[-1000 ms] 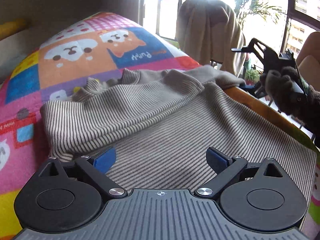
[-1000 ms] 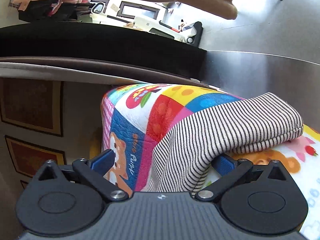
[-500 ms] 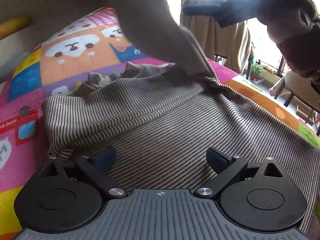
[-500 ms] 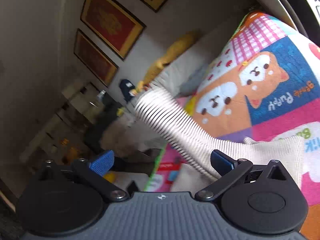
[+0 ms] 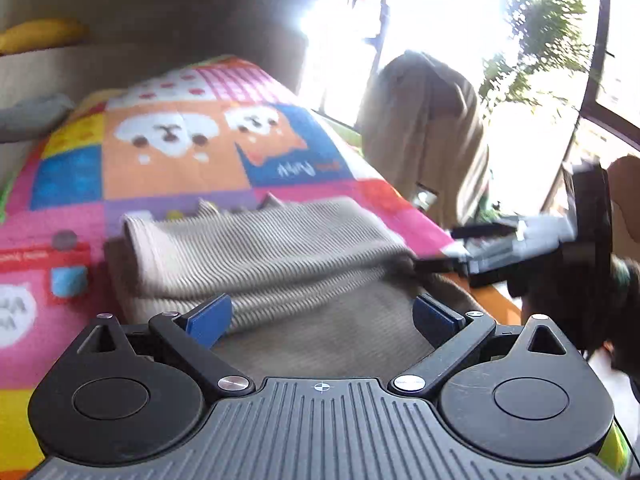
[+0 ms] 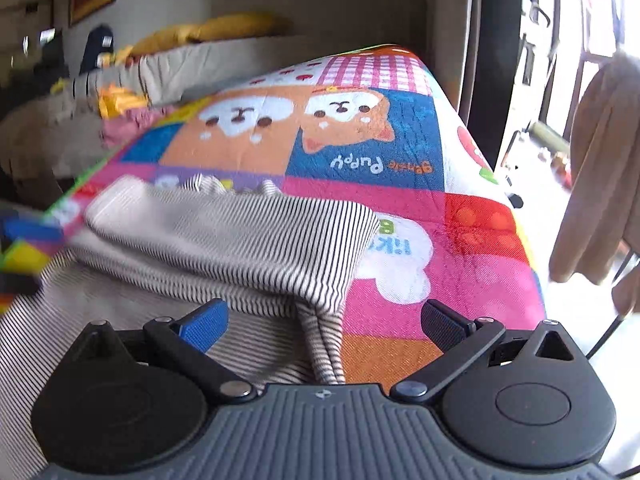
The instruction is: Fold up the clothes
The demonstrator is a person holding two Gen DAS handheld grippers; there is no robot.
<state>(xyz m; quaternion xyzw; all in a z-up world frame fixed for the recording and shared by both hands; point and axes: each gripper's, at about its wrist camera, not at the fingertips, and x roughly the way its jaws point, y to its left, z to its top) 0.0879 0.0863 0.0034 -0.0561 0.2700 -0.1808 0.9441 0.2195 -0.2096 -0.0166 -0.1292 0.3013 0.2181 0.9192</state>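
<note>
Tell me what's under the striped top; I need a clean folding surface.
The striped top lies on a colourful cartoon blanket, which shows all around it. What the blanket covers, and anything directly beneath the top, is hidden.

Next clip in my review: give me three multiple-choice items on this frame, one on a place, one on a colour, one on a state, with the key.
1. Where does the striped top lie?
A. On the cartoon-print mat
B. Over a chair back
C. On a bare floor

2. What colour are the pads on the left tongs?
A. Red
B. Blue
C. Green

3. How do the right tongs stand?
A. Shut on the top
B. Shut on the mat
C. Open, gripping nothing

Key: 1 A, the top rests on the puppy-print mat in both views. 2 B, both pads show blue in the left wrist view. 3 C, the two pads stand wide apart over the top's edge, with no cloth pinched between them.
</note>
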